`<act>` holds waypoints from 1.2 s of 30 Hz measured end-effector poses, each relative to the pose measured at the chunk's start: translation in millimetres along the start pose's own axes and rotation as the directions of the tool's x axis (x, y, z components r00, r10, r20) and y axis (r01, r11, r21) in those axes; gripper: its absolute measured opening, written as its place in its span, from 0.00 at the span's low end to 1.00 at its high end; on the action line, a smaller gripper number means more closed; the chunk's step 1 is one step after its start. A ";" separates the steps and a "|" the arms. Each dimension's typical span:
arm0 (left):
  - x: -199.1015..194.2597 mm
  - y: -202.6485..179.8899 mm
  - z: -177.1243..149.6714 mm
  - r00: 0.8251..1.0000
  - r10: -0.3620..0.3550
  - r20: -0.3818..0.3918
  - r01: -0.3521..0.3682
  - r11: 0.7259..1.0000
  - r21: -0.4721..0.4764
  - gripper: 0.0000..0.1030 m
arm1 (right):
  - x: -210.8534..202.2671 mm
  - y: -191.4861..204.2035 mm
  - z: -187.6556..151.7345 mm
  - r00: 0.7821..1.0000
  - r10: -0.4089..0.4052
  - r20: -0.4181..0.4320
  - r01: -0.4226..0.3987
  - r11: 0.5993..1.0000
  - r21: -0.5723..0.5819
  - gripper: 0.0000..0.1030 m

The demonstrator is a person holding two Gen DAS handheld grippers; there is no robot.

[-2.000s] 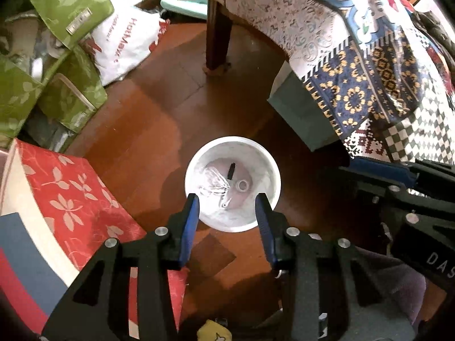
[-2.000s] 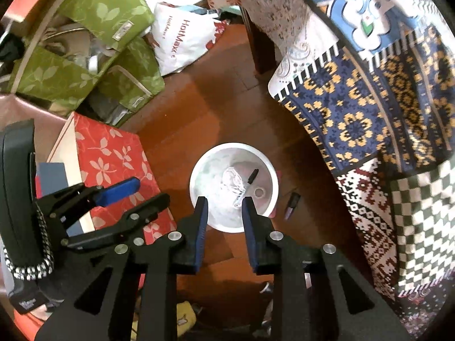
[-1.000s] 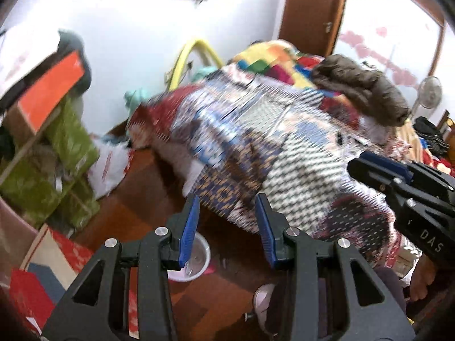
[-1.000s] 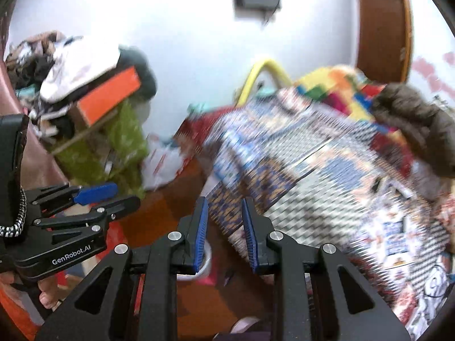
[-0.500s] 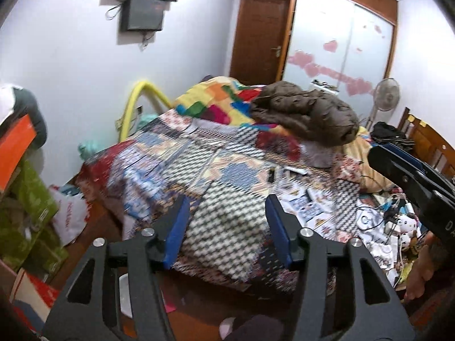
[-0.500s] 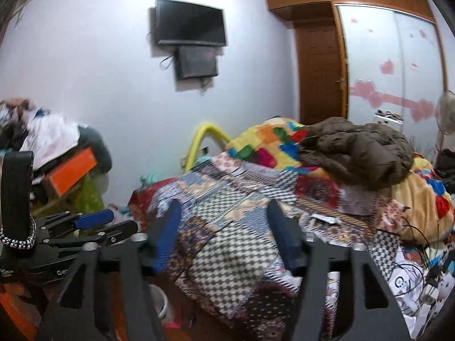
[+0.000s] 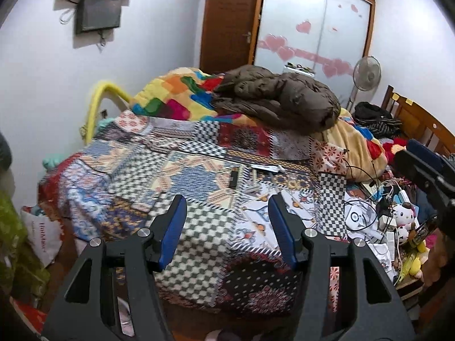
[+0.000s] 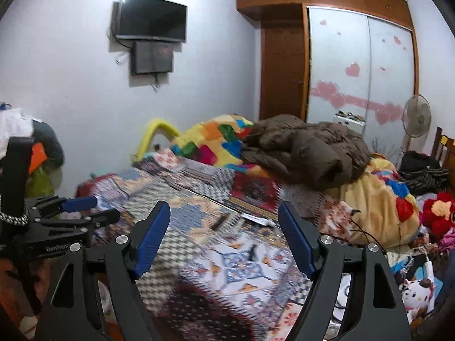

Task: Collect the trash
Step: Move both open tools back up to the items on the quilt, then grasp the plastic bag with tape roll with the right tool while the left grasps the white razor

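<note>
Left wrist view gives me the trash first: small bits lie scattered on the patchwork bedspread [image 7: 199,176], among them a black stick-shaped item [image 7: 233,178] and a white strip [image 7: 266,167] just beyond it, near the middle of the bed. My left gripper [image 7: 226,216] hangs above the near corner of the bedspread, jaws roughly half spread with nothing between the blue pads, well short of those bits. Right wrist view shows the same litter blurred, the black stick-shaped item [image 8: 219,223] ahead of my right gripper [image 8: 223,228], whose jaws are opening wide and empty. Past the trash, a brown jacket [image 8: 307,150] is heaped on a bright blanket [image 8: 216,139]. Cables and a plush toy [image 7: 403,216] crowd the right edge of the bed. A fan [image 8: 416,119] stands by the wardrobe, and a television [image 8: 152,18] hangs on the wall.
</note>
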State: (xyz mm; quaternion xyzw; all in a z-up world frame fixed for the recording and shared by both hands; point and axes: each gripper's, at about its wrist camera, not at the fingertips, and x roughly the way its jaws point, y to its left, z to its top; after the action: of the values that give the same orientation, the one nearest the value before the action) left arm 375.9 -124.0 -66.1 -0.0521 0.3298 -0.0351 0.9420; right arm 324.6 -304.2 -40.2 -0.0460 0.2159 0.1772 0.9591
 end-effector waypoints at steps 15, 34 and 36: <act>149.4 -22.1 5.7 0.986 -0.082 -0.146 0.084 0.996 0.004 0.57 | 119.0 -86.2 -52.5 0.964 -0.041 -0.262 0.083 0.985 0.149 0.73; 319.6 -49.6 -22.2 0.958 -0.020 -0.287 0.073 0.982 0.175 0.57 | 266.3 -133.1 -103.2 0.880 0.000 -0.475 0.120 0.967 0.223 0.50; 322.2 -54.1 -23.8 0.962 -0.007 -0.272 0.063 0.978 0.201 0.57 | 273.6 -133.0 -107.0 0.875 0.010 -0.485 0.112 0.969 0.222 0.44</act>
State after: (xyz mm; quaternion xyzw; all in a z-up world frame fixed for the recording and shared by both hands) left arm 610.6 -211.9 -277.0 0.0459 0.4487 -0.0928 0.8877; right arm 560.7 -358.4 -252.9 0.0233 0.4666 0.1068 0.8777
